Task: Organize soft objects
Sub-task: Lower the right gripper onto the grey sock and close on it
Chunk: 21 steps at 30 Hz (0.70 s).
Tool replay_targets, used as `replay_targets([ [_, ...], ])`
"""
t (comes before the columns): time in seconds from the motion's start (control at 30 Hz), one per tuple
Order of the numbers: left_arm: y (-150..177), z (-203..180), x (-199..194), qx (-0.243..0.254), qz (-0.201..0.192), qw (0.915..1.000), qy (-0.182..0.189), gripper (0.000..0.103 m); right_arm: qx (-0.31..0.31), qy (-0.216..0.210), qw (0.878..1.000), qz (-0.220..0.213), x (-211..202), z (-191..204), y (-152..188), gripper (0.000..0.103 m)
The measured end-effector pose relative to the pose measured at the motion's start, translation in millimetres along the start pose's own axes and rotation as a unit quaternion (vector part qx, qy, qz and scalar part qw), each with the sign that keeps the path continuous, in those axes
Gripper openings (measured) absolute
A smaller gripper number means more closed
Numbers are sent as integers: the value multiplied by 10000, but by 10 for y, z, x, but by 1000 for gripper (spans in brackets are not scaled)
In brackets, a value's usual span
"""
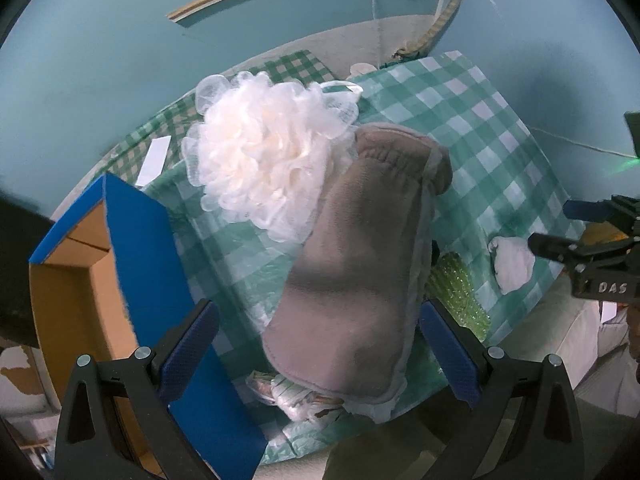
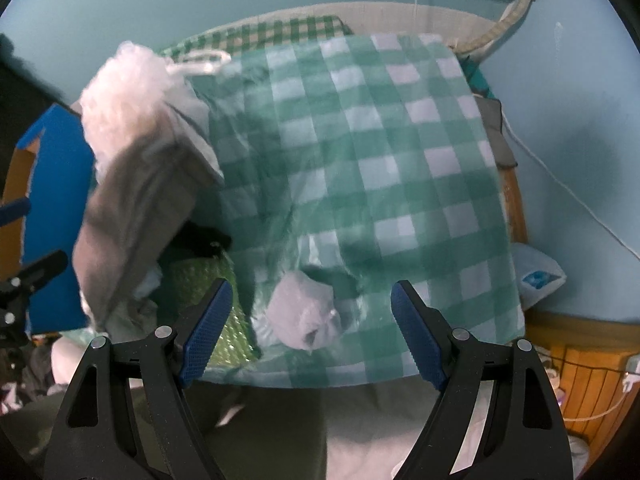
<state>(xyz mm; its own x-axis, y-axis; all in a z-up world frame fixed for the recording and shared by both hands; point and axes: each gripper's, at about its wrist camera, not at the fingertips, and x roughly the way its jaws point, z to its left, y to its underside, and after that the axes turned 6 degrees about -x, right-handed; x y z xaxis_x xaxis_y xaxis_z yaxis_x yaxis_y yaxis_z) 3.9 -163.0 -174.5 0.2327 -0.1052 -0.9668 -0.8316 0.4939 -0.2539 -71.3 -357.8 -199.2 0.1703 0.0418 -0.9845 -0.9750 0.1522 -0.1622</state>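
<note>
1. Left tongs [image 1: 316, 356] are standing wide open; the grey mitt [image 1: 360, 264] is lying between the pads, with no clear contact on either pad.
2. White mesh pouf [image 1: 264, 144] is sitting at 11 o'clock from the mitt, touching its far end.
3. Both are resting on the green checked table [image 1: 480, 128]; the blue box [image 1: 132, 240] is standing open at 9 o'clock.
4. Right tongs [image 2: 312, 332] are gaping open, gripping nothing, with the white wad [image 2: 304, 312] lying between the pads.
5. Green bubble wrap [image 2: 204, 280] is lying beside the mitt.
</note>
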Motion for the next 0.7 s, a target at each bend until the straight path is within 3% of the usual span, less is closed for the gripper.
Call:
replay_targets([
  [0.5, 102, -158, 251, 243, 229, 9994, 28, 101, -290, 51, 9982, 515, 614, 64, 77, 83],
  [0.7, 95, -196, 339, 186, 325, 9993, 1, 101, -372, -30, 9974, 611, 778, 123, 53, 74],
])
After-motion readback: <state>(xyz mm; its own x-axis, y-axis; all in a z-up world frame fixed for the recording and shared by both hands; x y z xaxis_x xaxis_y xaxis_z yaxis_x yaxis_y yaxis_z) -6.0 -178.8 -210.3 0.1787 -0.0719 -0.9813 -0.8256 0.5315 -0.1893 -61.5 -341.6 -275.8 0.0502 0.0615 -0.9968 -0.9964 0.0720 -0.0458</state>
